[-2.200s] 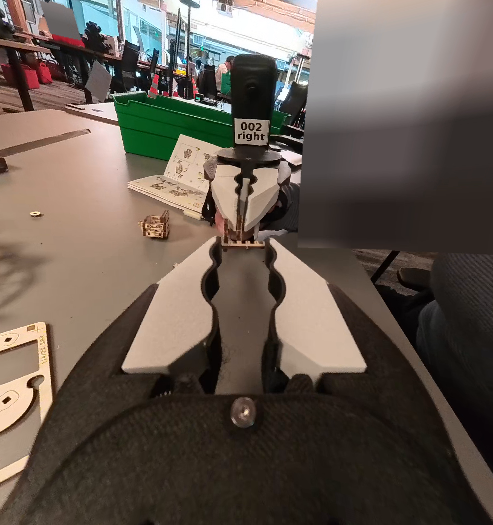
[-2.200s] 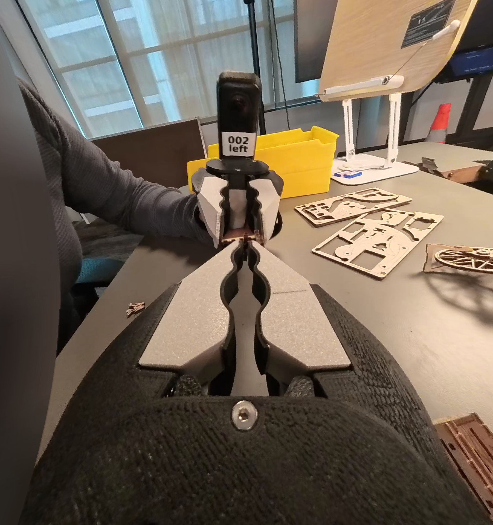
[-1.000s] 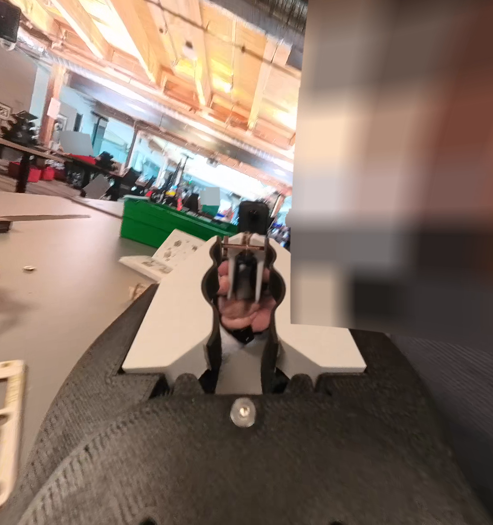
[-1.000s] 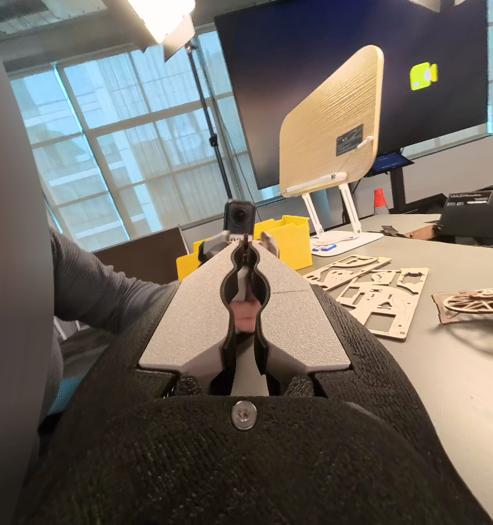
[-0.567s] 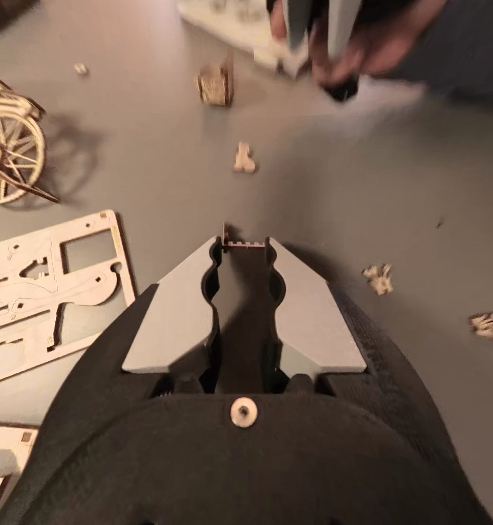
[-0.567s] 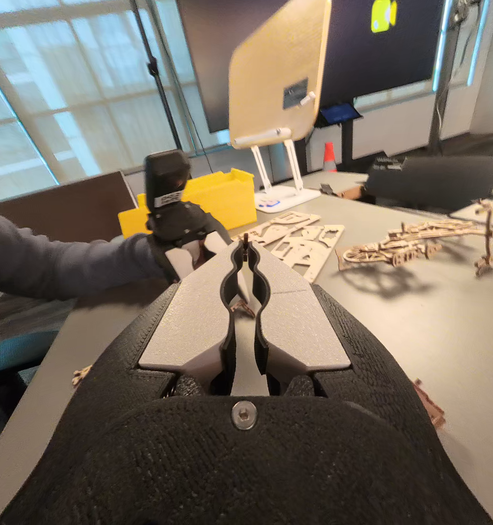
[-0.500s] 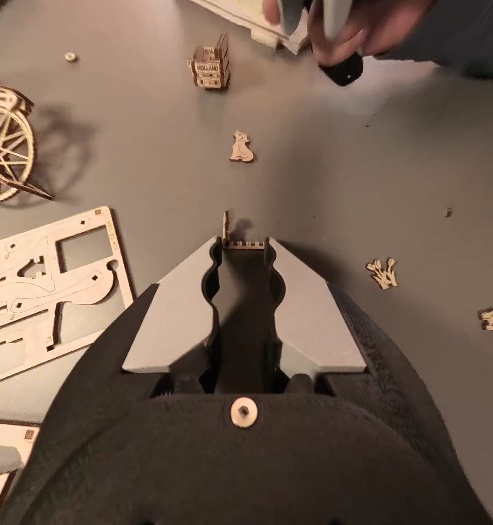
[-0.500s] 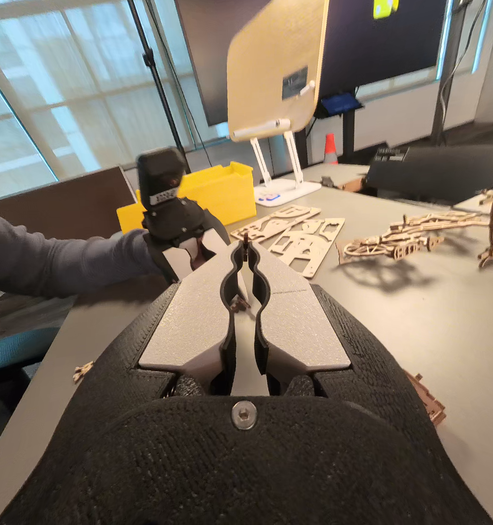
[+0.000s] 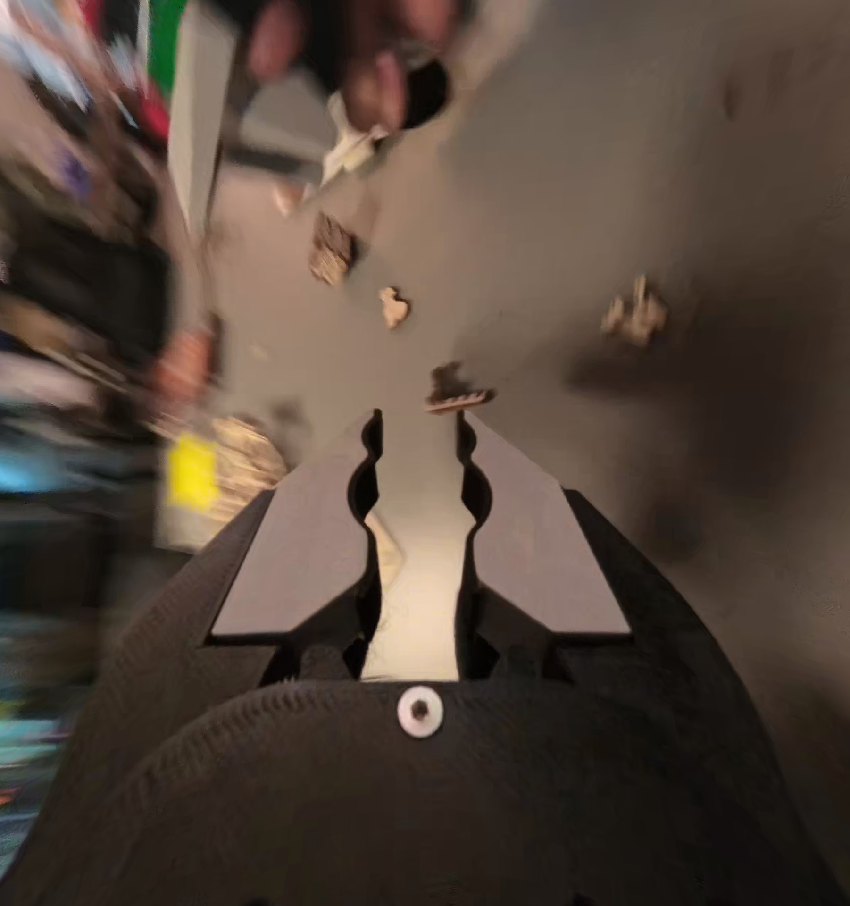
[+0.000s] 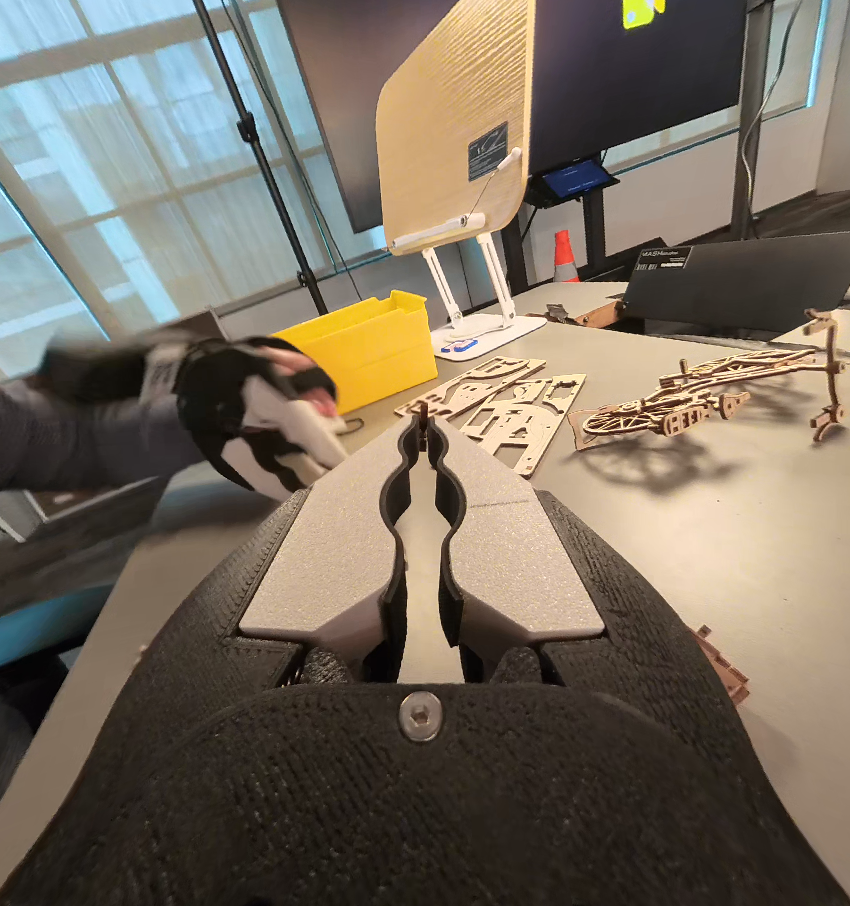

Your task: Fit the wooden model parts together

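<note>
Left gripper [image 9: 419, 416] is blurred, jaws spread and empty; a small toothed wooden strip [image 9: 457, 401] sits just off its right fingertip, over the grey table [image 9: 658, 245]. Right gripper [image 10: 424, 430] is nipped tight on a thin dark wooden peg [image 10: 422, 414], raised above the table near the cut-out sheets [image 10: 506, 416].

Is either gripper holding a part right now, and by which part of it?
The right gripper pinches a small dark wooden piece by its lower end. The left gripper is open; the toothed strip sits just beyond its right fingertip, apparently released.
</note>
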